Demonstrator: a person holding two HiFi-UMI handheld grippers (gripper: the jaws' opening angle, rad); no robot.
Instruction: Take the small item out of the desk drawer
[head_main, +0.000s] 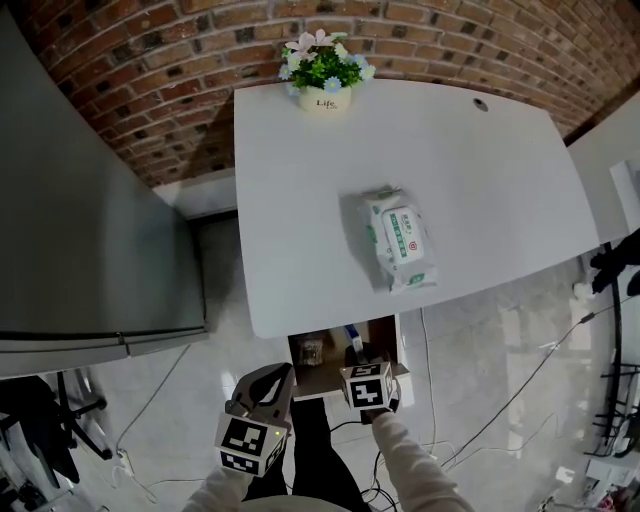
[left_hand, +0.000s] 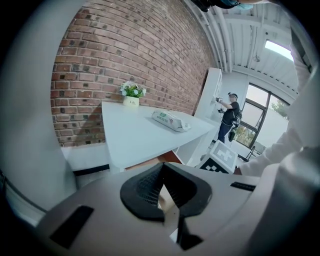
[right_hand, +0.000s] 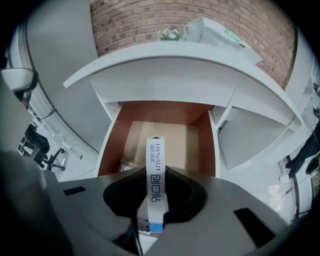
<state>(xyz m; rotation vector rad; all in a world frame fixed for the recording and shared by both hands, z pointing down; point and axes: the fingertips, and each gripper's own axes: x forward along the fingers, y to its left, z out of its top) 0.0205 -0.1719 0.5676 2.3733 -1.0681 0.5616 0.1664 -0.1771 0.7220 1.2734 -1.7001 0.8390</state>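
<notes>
Drawer (right_hand: 165, 135) stands pulled out, brown inside, under the near edge of the white desk (head_main: 400, 150).

Right gripper (right_hand: 155, 176): jaws clamped on a slim white box (right_hand: 155, 150). The box has dark lettering down its face and a blue band at its near end. It stands on end between the pads, just above and in front of the drawer's open mouth, clear of the drawer floor.

Another small object (right_hand: 122, 165) lies in the drawer's front left corner, too dim to identify.

Left gripper (left_hand: 163, 180): jaws drawn together, pads meeting. It hangs just left of the drawer front, beside the right gripper.

Beyond the drawer, a wipes pack (head_main: 398, 238) lies on the desktop. A flower pot (head_main: 324, 75) stands further back, at the brick wall.
</notes>
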